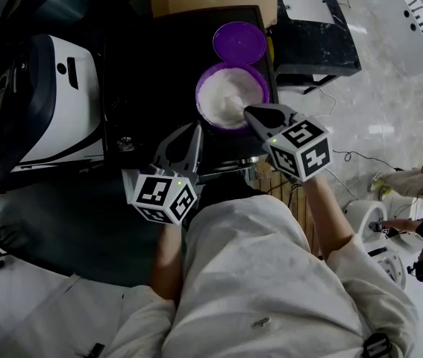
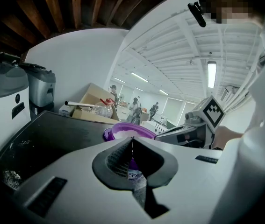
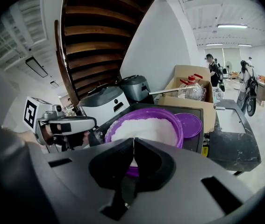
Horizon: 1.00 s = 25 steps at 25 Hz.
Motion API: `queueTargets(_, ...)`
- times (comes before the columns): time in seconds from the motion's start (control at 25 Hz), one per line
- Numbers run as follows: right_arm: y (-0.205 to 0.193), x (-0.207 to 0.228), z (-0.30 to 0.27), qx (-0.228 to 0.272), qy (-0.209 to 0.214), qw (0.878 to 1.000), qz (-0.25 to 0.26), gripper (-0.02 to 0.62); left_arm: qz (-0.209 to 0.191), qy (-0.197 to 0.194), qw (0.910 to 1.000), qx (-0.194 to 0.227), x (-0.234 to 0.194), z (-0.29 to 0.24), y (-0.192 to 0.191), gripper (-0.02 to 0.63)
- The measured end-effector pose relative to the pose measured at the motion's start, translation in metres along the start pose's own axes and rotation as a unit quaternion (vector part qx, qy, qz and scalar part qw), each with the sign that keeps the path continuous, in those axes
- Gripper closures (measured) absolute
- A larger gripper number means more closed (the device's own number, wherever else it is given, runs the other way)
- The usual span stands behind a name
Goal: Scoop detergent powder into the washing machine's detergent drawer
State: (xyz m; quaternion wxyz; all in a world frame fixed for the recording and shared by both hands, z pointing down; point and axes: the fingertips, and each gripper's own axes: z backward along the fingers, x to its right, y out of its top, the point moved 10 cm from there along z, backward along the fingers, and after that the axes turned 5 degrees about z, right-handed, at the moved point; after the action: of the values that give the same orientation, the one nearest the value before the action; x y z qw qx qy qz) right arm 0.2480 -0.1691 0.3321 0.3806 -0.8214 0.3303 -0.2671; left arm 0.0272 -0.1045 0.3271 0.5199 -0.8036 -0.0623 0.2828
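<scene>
Grey pads (image 3: 111, 164) of my right tongs (image 3: 133, 143) are pressed together with nothing between them, and my left tongs (image 2: 132, 141) are closed and empty too. From the right tips the purple tub (image 3: 179, 130) lies straight ahead and just below. In the head view they hang at its near right rim, perhaps touching it, though I cannot tell. The left tongs sit farther back, off the tub's near left side over the black table (image 1: 144, 73), so the right hand is clearly the nearer one. The tub is round, so it has no long axis to line up with. Its mouth faces straight up, uncovered, heaped with white powder (image 1: 230, 99), and its purple lid (image 1: 239, 42) lies flat just beyond it. I see no scoop in any view, so I judge that finding or picking one up comes first. A white appliance (image 1: 62, 103) stands well off to my left past the table edge. I cannot make out a detergent drawer on it.
</scene>
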Motion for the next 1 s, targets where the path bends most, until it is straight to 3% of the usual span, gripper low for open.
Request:
queueTargets(0.8, -0.0041, -0.0029, -0.0024, 0.014, 0.046, 0.997, -0.065, 0.586, 0.0, 0.001, 1.0, 0.005, 0.0028, -0.0035, 0.0026, 0.586)
queueTargets(1.0, -0.0063, 0.0031, 0.0006, 0.034, 0.057, 0.99, -0.124, 0.586, 0.0, 0.003, 1.0, 0.006, 0.0007, -0.0025, 0.0039, 0.586)
